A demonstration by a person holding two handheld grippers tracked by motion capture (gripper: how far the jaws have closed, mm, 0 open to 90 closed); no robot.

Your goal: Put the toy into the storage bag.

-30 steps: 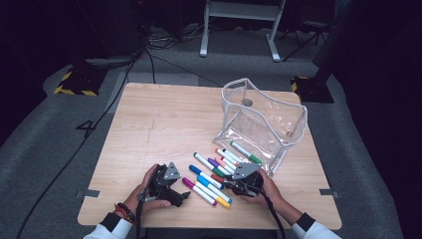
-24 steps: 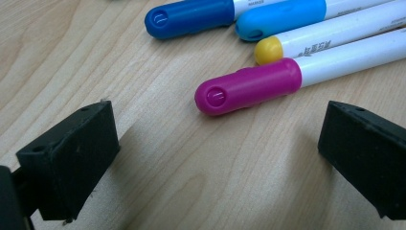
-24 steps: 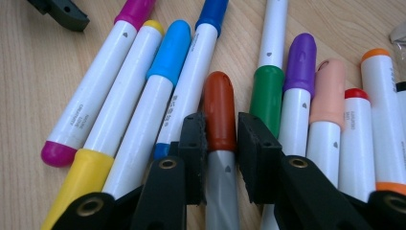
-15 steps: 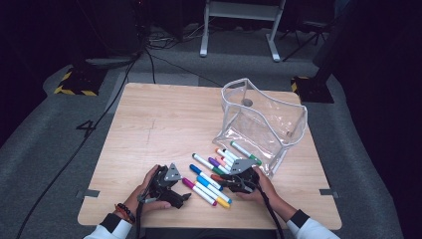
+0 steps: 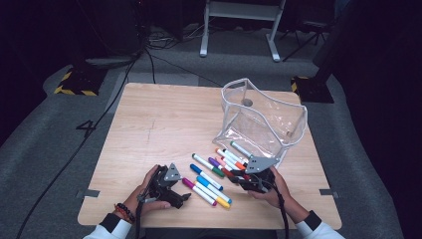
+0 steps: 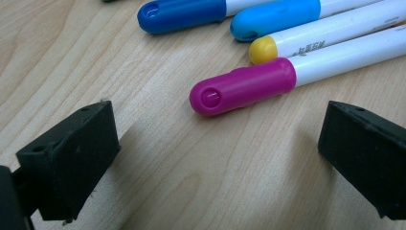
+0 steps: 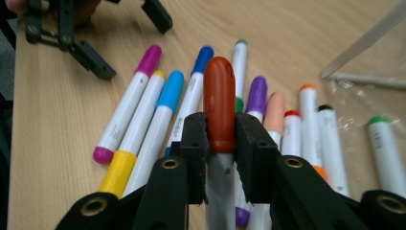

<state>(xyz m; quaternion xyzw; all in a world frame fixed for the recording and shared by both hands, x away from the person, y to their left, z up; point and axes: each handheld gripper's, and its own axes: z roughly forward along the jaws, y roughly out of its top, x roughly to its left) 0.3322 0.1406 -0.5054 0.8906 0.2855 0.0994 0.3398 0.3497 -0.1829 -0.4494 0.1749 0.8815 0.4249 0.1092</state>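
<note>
While our right tool (image 7: 221,143) clamps its two black pads on the cap of a red-brown felt marker with a white barrel (image 7: 219,103), we see that marker lifted above the row of other markers, cap pointing away from the camera on the tool. The jaws have just been closing, with the marker between them. From the high view, the right tool (image 5: 247,180) sits near the front right of the pale wooden worktop (image 5: 159,119), just in front of a clear plastic pouch with a grey trim (image 5: 261,119) that stands open.

Our left tool (image 5: 181,199) rests low at the front left of the worktop, its jaws wide apart and gripping nothing. In the left gripper view, a magenta-capped white marker (image 6: 244,86) lies on the wood between and just beyond the two black pads (image 6: 72,153), touching neither. Beside it lie a yellow-capped marker (image 6: 263,49), a light blue-capped marker (image 6: 275,17) and a dark blue-capped marker (image 6: 182,14).

More markers lie side by side on the worktop between the two tools and the pouch, among them purple (image 7: 257,96), peach (image 7: 276,110) and green-capped ones (image 7: 380,129).
</note>
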